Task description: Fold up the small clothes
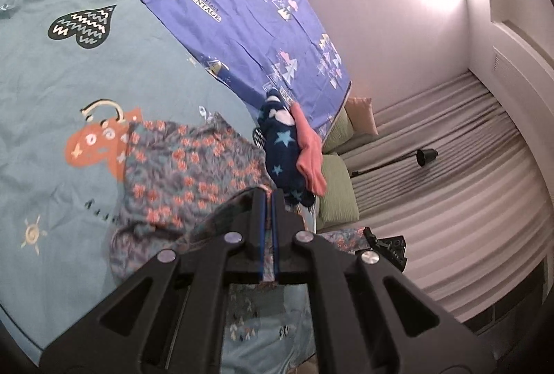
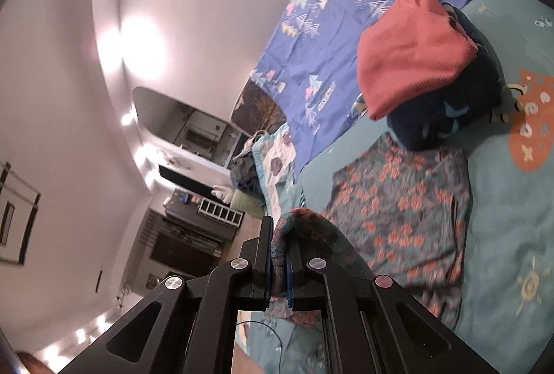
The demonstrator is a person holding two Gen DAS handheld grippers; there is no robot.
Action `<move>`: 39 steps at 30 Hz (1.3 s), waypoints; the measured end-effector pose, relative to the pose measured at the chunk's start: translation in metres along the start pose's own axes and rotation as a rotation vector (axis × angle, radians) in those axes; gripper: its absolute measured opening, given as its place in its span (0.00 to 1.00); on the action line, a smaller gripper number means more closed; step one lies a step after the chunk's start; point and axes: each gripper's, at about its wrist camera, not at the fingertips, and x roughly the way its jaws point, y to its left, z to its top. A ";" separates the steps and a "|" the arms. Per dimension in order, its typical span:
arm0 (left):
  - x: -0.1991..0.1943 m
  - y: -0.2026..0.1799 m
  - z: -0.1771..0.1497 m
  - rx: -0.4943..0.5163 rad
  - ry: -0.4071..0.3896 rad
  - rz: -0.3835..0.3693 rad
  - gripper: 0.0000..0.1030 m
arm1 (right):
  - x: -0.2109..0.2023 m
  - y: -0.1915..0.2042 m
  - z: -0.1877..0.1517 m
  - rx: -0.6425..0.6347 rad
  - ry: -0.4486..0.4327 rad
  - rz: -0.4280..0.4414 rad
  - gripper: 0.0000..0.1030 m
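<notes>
A small grey-blue garment with orange flowers (image 1: 180, 173) lies partly spread on the teal bed sheet (image 1: 69, 90). My left gripper (image 1: 268, 197) is shut on one edge of it, and the cloth drapes away to the left. In the right wrist view the same floral garment (image 2: 398, 204) spreads to the right, and my right gripper (image 2: 278, 232) is shut on a bunched edge that arches over the right finger. Beyond it sits a folded stack: a navy star-print piece (image 1: 284, 145) with a pink piece (image 2: 412, 52) on top.
A blue pillowcase with tree prints (image 1: 242, 17) lies at the far side of the bed. Green cushions (image 1: 337, 190) and grey curtains (image 1: 450, 166) stand past the bed edge. A dresser with a mirror (image 2: 187, 128) is across the room.
</notes>
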 end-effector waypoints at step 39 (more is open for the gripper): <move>0.124 -0.015 -0.048 0.658 0.343 0.389 0.64 | 0.131 0.013 -0.041 -0.843 0.441 -0.741 0.60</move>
